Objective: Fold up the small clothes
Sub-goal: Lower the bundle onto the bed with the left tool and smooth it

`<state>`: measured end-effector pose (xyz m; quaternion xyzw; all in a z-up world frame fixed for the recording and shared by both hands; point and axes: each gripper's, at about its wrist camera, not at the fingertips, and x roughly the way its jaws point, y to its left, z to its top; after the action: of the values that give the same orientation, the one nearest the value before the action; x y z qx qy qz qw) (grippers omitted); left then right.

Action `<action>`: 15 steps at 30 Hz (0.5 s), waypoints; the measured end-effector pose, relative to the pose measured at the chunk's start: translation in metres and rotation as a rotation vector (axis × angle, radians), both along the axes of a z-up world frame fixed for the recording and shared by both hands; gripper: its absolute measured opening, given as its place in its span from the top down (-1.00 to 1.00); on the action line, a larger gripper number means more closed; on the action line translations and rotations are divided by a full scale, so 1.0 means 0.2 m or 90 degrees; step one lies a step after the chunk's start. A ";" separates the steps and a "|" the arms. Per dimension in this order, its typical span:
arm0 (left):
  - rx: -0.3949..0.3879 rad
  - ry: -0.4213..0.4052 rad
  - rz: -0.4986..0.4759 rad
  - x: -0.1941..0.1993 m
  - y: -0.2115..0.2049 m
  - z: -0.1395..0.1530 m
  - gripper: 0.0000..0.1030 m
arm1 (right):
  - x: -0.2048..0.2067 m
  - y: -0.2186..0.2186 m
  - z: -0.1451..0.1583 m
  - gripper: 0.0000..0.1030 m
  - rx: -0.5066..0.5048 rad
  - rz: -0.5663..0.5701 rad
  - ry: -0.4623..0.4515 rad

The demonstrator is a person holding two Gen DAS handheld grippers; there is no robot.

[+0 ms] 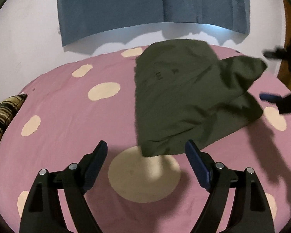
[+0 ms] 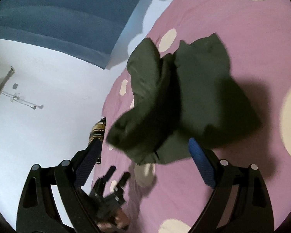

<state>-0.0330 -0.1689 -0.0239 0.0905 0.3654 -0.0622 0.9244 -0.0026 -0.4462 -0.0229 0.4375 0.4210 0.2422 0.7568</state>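
A dark olive garment (image 1: 184,101) lies partly folded on the pink bedsheet (image 1: 67,116) with cream spots. Its right flap is raised and blurred. My left gripper (image 1: 146,147) is open and empty, just in front of the garment's near corner. My right gripper (image 1: 267,75) shows at the right edge, open, beside the raised flap. In the right wrist view the garment (image 2: 184,101) is bunched and blurred in front of my open right gripper (image 2: 145,145); nothing is between its fingers. The left gripper (image 2: 119,171) shows low down, open.
A blue curtain (image 1: 145,5) hangs on the white wall behind the bed. A striped brown pillow (image 1: 3,116) lies at the bed's left edge. A wooden surface (image 1: 289,38) stands at the far right.
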 end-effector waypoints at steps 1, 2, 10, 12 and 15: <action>0.003 0.001 0.005 0.01 0.00 -0.02 -0.58 | 0.05 0.03 0.01 -0.77 -0.007 0.008 0.004; 0.006 0.003 0.010 0.03 0.02 -0.03 -0.58 | 0.09 0.06 0.02 -0.77 -0.017 0.017 0.009; -0.023 0.019 0.043 0.14 0.05 -0.07 -0.58 | 0.34 0.30 -0.01 0.40 -0.163 0.080 0.075; -0.023 0.023 0.044 0.15 0.04 -0.08 -0.58 | 0.36 0.34 -0.02 0.63 -0.183 0.100 0.077; -0.032 0.019 0.044 0.15 0.04 -0.07 -0.61 | 0.33 0.37 0.10 0.77 -0.206 0.107 0.019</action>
<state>-0.0021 -0.1608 -0.0381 0.0532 0.3802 -0.0406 0.9225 0.0644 -0.3729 -0.0027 0.2766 0.5008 0.2272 0.7881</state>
